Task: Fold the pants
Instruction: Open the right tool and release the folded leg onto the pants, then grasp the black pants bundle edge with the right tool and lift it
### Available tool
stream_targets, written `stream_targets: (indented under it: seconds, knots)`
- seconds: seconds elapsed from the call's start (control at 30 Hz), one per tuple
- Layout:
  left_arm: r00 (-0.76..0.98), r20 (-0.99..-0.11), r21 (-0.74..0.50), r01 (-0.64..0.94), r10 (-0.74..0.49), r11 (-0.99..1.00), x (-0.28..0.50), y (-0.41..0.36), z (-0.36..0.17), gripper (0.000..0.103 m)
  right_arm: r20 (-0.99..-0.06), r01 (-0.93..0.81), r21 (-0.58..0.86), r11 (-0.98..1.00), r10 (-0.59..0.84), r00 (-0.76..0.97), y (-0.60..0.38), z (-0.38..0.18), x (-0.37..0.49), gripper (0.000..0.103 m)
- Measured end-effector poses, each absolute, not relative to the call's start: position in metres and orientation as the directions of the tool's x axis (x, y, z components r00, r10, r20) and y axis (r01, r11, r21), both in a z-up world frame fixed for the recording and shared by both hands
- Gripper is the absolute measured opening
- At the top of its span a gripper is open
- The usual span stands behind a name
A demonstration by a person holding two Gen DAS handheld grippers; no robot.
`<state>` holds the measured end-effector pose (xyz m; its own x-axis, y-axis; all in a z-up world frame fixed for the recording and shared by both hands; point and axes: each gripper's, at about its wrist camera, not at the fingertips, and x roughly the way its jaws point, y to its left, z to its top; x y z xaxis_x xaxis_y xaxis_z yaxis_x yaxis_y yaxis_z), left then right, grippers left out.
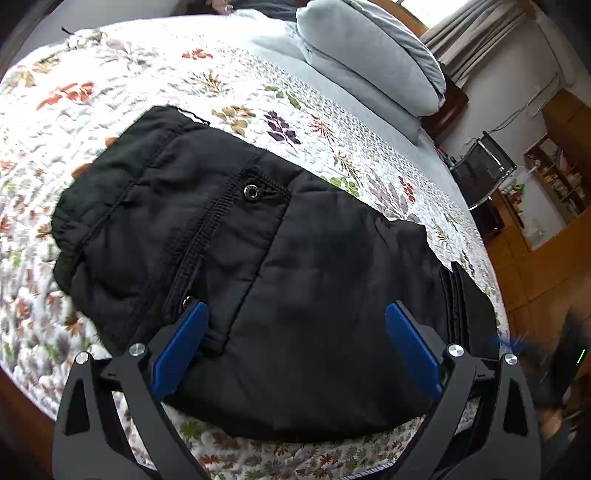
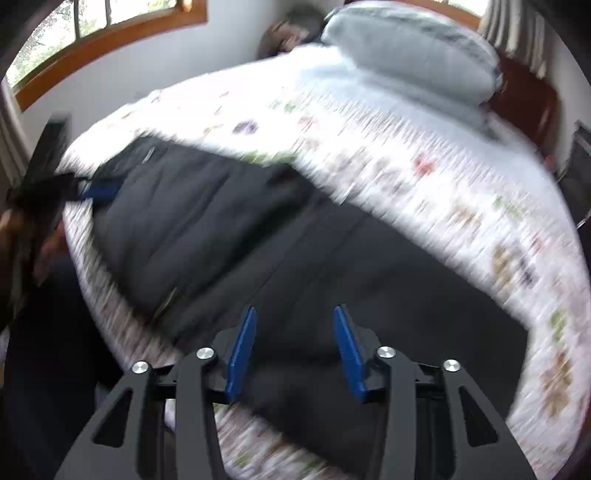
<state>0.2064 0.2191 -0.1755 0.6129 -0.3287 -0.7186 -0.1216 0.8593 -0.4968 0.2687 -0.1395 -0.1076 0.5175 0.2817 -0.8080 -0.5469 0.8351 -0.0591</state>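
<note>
Left wrist view looks down on black pants (image 1: 258, 258) lying on a bed covered with a white floral quilt (image 1: 147, 74). The pants are bunched into a broad, folded-over heap, with the waistband end toward the upper left and a snap button (image 1: 251, 192) showing on a pocket flap near the middle. The left tongs (image 1: 295, 314) hang over the near edge of the garment with their blue pads (image 1: 181, 350) spread wide; fabric shows between the pads, but neither pad presses on it. A grey pillow (image 1: 373, 59) lies at the head of the bed, and wooden shelving (image 1: 554, 177) stands by the wall at right.

Right wrist view is smeared with motion blur. It shows the same pants (image 2: 295, 251) stretched across the quilt (image 2: 406, 155) from upper left to lower right. The right tongs (image 2: 295, 314) are above the dark cloth with a clear gap between their pads (image 2: 242, 350), and nothing is pinched between them. At the left edge the other tongs (image 2: 99, 192) appear as a blue pad against the far end of the pants, with a hand (image 2: 11, 221) blurred behind. The pillow (image 2: 413, 48) and a wood-framed window (image 2: 110, 22) sit beyond the bed.
</note>
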Motion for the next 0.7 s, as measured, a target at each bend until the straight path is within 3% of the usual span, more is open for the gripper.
stream_targets:
  seconds: [0.13,0.3,0.4,0.47,0.5,0.57,0.7]
  knots:
    - [0.621,-0.735,-0.442,-0.135,-0.272,0.887,0.2,0.209,-0.169,0.097,-0.847,-0.532,-0.043,0.846,0.251,0.468,-0.137,-0.108,0.327,0.05]
    - [0.591,-0.776,-0.375,-0.15,-0.221,0.915,0.199,0.203,-0.169,0.097,-0.949,-0.609,-0.028,0.792,0.17,0.264,-0.117,-0.151,0.362,0.053]
    - [0.561,-0.804,-0.348,-0.172,-0.199,0.922,0.196,0.201,-0.163,0.097,-0.962,-0.678,-0.02,0.735,0.171,0.214,-0.101,-0.132,0.367,0.053]
    - [0.553,-0.812,-0.335,-0.181,-0.186,0.924,0.192,0.202,-0.156,0.097,-0.96,-0.726,0.026,0.687,0.219,0.173,-0.081,-0.11,0.375,0.061]
    - [0.55,-0.816,-0.327,-0.185,-0.178,0.927,0.19,0.202,-0.154,0.097,-0.958,-0.759,0.062,0.648,0.251,0.136,-0.065,-0.099,0.379,0.074]
    - [0.542,-0.829,-0.293,-0.207,-0.139,0.933,0.185,0.205,-0.149,0.097,-0.949,-0.825,0.117,0.553,0.307,0.071,-0.024,-0.078,0.394,0.084]
    - [0.534,-0.838,-0.286,-0.246,-0.117,0.926,0.174,0.218,-0.144,0.097,-0.929,-0.893,0.222,0.391,0.364,-0.071,0.069,-0.06,0.429,0.085]
